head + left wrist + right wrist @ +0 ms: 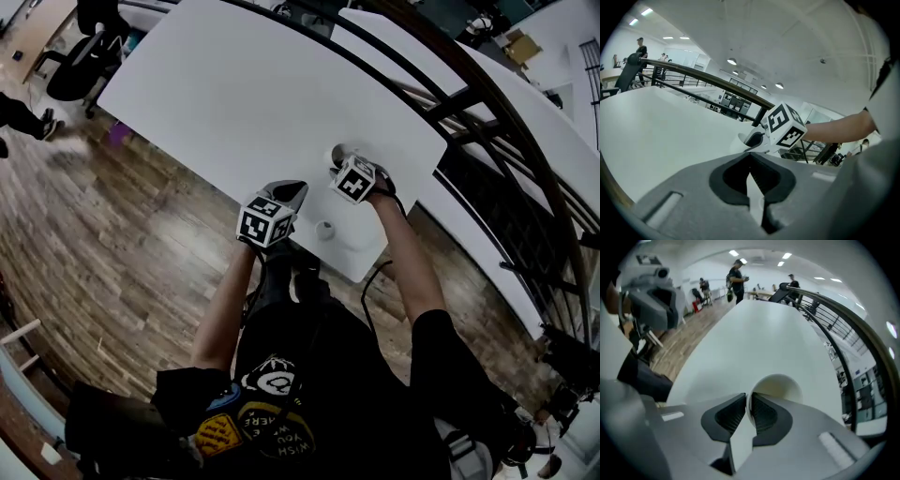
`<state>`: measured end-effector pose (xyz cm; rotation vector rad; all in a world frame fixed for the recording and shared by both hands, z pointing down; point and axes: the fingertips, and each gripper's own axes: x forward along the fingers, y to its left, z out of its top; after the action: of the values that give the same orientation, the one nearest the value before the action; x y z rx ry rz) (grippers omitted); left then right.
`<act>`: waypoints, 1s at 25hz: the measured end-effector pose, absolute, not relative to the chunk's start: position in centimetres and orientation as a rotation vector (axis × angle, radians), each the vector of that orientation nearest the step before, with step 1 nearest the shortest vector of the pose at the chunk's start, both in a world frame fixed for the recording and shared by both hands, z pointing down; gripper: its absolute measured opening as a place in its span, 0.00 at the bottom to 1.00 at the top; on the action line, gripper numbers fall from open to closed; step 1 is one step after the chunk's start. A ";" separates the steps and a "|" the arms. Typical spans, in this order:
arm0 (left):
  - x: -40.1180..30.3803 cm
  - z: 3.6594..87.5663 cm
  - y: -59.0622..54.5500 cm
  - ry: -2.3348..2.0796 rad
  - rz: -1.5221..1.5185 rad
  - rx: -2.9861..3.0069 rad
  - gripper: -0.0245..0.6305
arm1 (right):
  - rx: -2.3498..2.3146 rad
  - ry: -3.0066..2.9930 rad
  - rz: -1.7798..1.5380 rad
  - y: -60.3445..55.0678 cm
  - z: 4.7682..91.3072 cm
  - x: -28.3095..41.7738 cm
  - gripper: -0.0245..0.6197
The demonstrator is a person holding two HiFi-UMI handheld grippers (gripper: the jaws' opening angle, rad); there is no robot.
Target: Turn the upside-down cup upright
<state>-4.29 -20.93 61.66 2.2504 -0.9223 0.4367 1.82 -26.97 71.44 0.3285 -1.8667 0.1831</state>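
head: steeply down | gripper views: low, close | shared: table (234, 94)

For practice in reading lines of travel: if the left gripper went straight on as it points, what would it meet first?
Most likely the right gripper ahead, shut on the white cup. Depth is unclear: pointing slightly down, the left gripper might touch the table first.
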 end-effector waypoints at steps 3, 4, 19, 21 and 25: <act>-5.6 62.6 -20.7 -0.945 0.437 2.207 0.04 | 0.244 -1.744 0.028 -27.5 72.7 1.7 0.10; -5.9 62.7 -20.7 -0.953 0.438 2.201 0.04 | 0.214 -1.717 0.003 -27.5 73.0 1.5 0.10; -6.1 62.3 -20.8 -0.909 0.438 2.217 0.04 | 0.231 -1.812 0.066 -28.2 68.7 1.1 0.13; -6.6 61.9 -20.7 -0.928 0.423 2.219 0.04 | 0.356 -1.888 0.077 -28.3 66.8 1.2 0.11; -7.5 60.9 -20.5 -0.975 0.415 2.264 0.04 | 0.716 -2.072 0.160 -27.8 62.6 2.0 0.05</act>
<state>-7.48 -20.54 60.89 2.2636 -0.9750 0.4151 1.97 -27.75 62.62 0.7164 -2.0716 0.1601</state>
